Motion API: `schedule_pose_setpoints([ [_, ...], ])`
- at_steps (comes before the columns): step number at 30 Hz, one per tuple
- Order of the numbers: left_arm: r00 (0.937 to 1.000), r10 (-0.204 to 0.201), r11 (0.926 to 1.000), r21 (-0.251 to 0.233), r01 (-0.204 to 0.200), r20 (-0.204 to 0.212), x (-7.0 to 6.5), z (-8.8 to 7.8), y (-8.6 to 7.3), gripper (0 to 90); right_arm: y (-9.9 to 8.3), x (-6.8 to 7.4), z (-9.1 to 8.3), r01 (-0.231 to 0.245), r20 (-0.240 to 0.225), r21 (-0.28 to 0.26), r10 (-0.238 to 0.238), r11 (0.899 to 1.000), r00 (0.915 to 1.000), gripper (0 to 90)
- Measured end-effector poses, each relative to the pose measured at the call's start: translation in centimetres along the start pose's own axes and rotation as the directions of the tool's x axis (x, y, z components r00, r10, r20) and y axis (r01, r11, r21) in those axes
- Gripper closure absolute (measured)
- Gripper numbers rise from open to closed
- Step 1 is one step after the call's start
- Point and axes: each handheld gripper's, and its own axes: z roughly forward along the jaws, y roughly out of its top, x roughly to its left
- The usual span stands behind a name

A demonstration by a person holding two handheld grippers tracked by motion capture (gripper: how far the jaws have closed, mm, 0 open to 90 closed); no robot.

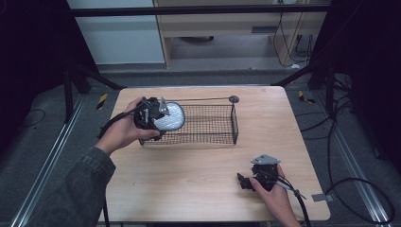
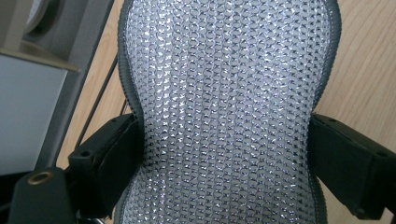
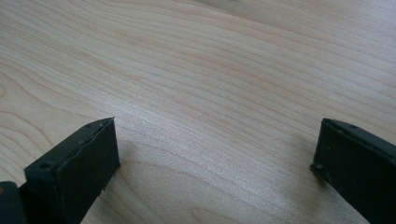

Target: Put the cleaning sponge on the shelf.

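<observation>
A silvery mesh pad with a dark grey rim [image 1: 170, 117] hangs at the left end of a black wire basket [image 1: 208, 124], held above it. My left gripper [image 1: 158, 118] is shut on this pad. In the left gripper view the shiny woven pad [image 2: 224, 102] runs up the middle, and both black jaws press its narrow waist from either side. My right gripper [image 1: 243, 182] rests low near the table's front right and points left. In the right gripper view its gripper [image 3: 215, 158] is open, with bare wood between the jaws.
The light wooden table [image 1: 189, 189] has open surface in front of the basket. A long wire handle with a round end [image 1: 233, 99] runs along the basket's far side. Cables lie on the grey floor at the right [image 1: 359, 189].
</observation>
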Motion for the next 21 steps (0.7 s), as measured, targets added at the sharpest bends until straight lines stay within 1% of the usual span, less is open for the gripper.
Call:
schedule_pose_setpoints([
  [4, 0.9999, 0.009, 0.9998, 0.019, -0.009, -0.004, 0.7, 1.0, 0.3, 11.3, 0.0, 0.0, 0.0, 0.000, 0.000, 0.000, 0.000, 1.000, 1.0000, 0.4],
  [7, 1.0000, -0.001, 0.9999, 0.013, 0.001, 0.001, 1.4, 1.8, 0.4, 11.3, 0.0, 0.0, 0.0, -0.004, 0.000, 0.001, 0.004, 1.000, 1.0000, 0.4],
  [9, 1.0000, -0.001, 0.9998, 0.022, 0.001, 0.003, 1.6, 2.0, 0.4, 11.3, 0.0, 0.0, 0.0, -0.003, 0.000, 0.001, 0.003, 1.000, 1.0000, 0.4],
  [10, 1.0000, -0.003, 0.9997, 0.024, 0.003, 0.003, 2.0, 2.4, 0.5, 11.3, 0.0, 0.0, 0.0, -0.004, 0.000, 0.001, 0.004, 1.000, 1.0000, 0.4],
  [11, 1.0000, -0.003, 0.9997, 0.024, 0.003, 0.003, 2.0, 2.4, 0.5, 11.3, 0.0, 0.0, 0.0, -0.004, 0.000, 0.001, 0.004, 1.000, 1.0000, 0.4],
  [14, 1.0000, 0.003, 0.9998, 0.022, -0.003, -0.006, 2.5, 2.6, 0.7, 11.2, 0.0, 0.0, 0.0, -0.005, 0.000, 0.001, 0.005, 1.000, 1.0000, 0.4],
  [16, 1.0000, -0.002, 0.9999, 0.014, 0.002, -0.007, 2.7, 2.5, 0.9, 11.2, 0.0, 0.0, 0.0, -0.005, 0.000, 0.002, 0.005, 1.000, 1.0000, 0.4],
  [19, 0.9999, -0.001, 1.0000, 0.008, 0.001, -0.013, 2.8, 2.5, 1.2, 11.2, 0.0, 0.0, 0.0, -0.004, 0.000, 0.002, 0.004, 1.000, 1.0000, 0.4],
  [21, 0.9999, 0.008, 0.9999, 0.013, -0.008, -0.010, 2.8, 2.6, 1.6, 11.2, 0.0, 0.0, 0.0, -0.004, 0.000, 0.002, 0.004, 1.000, 1.0000, 0.4],
])
